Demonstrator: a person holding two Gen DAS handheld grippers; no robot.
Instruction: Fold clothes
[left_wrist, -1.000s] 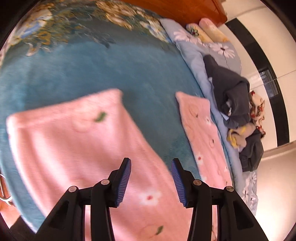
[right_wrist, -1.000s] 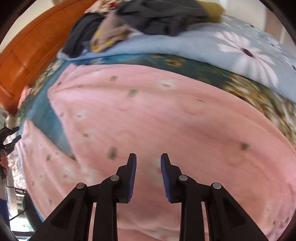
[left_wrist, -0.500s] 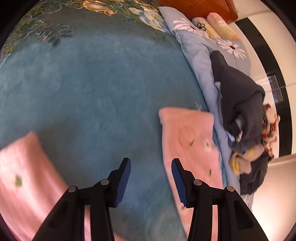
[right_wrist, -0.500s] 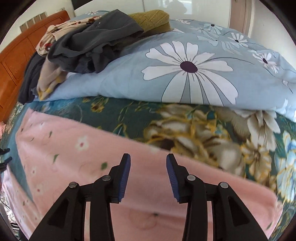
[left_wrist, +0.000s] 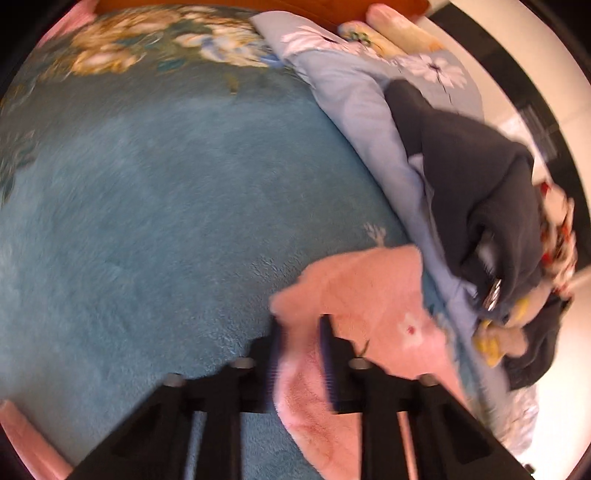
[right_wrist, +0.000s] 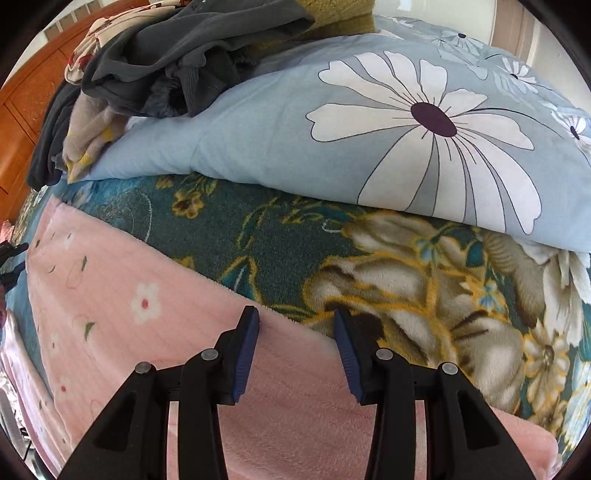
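Pink fleece is what you have in hand: the pink garment (left_wrist: 369, 295) lies spread on the teal blanket (left_wrist: 166, 221) covering the bed, and your left gripper (left_wrist: 301, 354) has its jaws closed on a bunched corner of it, a fold of cloth pinched between the blue pads. That hold looks meant to carry the corner across for a fold. Your right gripper (right_wrist: 295, 350) has its jaws open, straddling the garment's far edge (right_wrist: 147, 314) where it meets the blanket's flowered border (right_wrist: 406, 295), seemingly lined up to take that edge; it grips nothing yet. At 12 o'clock in the right view the daisy-print quilt (right_wrist: 369, 129) bulks up just beyond the edge, so you have little room to push forward. At 10 o'clock on top of it sits a heap of dark grey clothes (right_wrist: 177, 59); in the left view the same heap (left_wrist: 480, 192) lies at 3 o'clock, near the pink corner, where it could snag a wide sweep.
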